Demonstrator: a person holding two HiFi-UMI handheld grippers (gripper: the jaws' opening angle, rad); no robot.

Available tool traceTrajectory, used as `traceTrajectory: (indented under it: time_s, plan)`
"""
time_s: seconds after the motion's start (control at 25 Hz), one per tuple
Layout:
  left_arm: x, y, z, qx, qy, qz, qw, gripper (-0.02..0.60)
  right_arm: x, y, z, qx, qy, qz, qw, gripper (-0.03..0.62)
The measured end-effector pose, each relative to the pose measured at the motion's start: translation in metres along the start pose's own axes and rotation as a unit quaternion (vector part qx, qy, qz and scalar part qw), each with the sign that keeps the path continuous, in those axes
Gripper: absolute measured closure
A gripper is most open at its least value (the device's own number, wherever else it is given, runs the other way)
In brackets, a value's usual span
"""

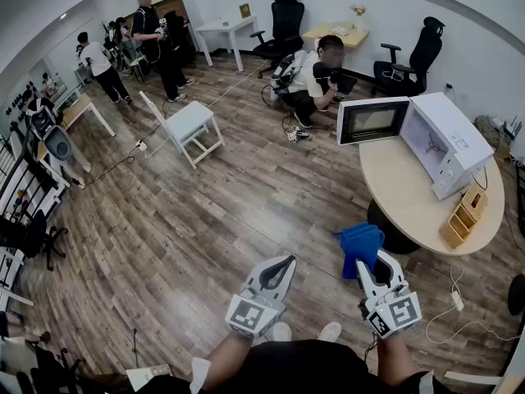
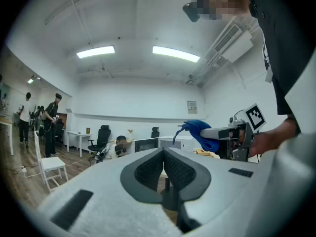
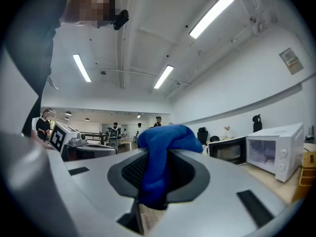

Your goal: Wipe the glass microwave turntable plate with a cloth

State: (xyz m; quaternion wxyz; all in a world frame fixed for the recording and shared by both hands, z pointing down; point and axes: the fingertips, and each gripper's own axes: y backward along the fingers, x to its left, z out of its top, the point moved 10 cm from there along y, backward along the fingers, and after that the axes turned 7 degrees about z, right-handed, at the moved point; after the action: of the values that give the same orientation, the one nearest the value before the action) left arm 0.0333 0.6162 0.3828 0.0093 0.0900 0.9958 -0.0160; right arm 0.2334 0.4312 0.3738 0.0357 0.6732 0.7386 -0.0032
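Head view, right gripper [image 1: 371,259] clamping blue cloth [image 1: 359,243]; left gripper [image 1: 281,265] closed, empty; microwave [image 1: 449,136] door open

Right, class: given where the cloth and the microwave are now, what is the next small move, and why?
Probably carry the right gripper toward the microwave on the round table. Its jaws already clamp the blue cloth and the microwave door stands open, but that gripper hangs over the floor, short of the table.
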Motion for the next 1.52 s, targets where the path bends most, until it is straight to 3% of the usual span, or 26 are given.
traceTrajectory:
  time_s: [0.36, 0.68, 0.96, 1.24, 1.52]
  plan:
    - [-0.031, -0.009, -0.003, -0.001, -0.014, 0.003, 0.9999, 0.575, -0.016, 0.028, 0.009, -0.005, 0.016, 0.001, 1.0, 0.511]
    - [-0.065, -0.03, 0.001, 0.008, -0.012, 0.017, 0.9998, 0.575, -0.041, 0.055, 0.011, -0.027, 0.008, 0.012, 1.0, 0.502]
    - [-0.093, -0.051, -0.005, -0.008, 0.002, 0.019, 0.9998, 0.575, -0.068, 0.08, 0.011, -0.034, 0.003, 0.015, 0.999, 0.5]
    - [-0.098, -0.073, -0.012, -0.001, 0.005, 0.008, 1.0, 0.575, -0.087, 0.09, 0.001, -0.026, -0.012, -0.01, 1.0, 0.499]
    - [-0.08, -0.112, -0.014, -0.006, 0.013, -0.008, 0.9999, 0.575, -0.111, 0.064, 0.003, -0.019, -0.004, -0.017, 1.0, 0.499]
